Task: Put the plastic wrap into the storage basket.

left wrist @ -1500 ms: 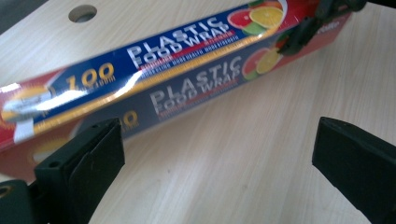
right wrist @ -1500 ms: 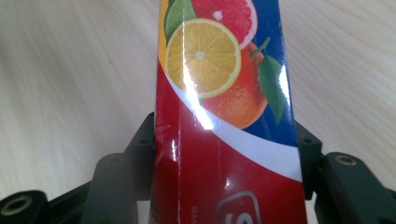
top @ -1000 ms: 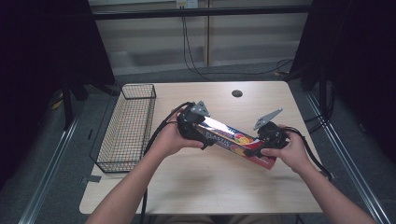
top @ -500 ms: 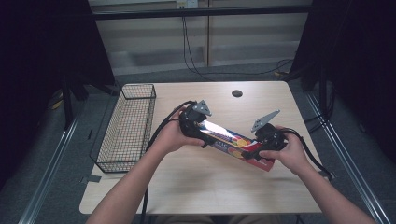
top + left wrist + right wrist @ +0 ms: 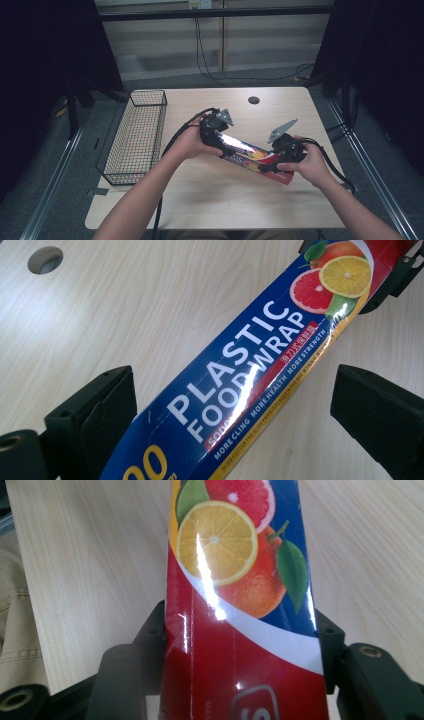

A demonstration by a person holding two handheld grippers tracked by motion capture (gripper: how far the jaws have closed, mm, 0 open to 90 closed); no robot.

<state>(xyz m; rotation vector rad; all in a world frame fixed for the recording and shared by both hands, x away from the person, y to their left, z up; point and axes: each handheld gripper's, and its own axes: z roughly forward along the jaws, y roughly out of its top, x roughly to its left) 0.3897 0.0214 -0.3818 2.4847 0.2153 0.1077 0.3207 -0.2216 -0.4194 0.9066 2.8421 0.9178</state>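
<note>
A long box of plastic food wrap [image 5: 252,156] hangs slantwise above the tabletop [image 5: 280,107], carried between the person's two hands. The right hand-held gripper [image 5: 242,645] clamps the red end of the box, its jaws pressed against both sides; the box's very end runs off the bottom of the right gripper view, so the logo there is cut off. The left hand-held gripper [image 5: 235,405] stands wide around the blue end: one jaw lies close beside the box, though contact is hard to make out, while the other stands well clear. In the high view the hands cover most of both grippers and glare washes out the lettering. A wire basket [image 5: 137,137] sits at the tabletop's left edge.
</note>
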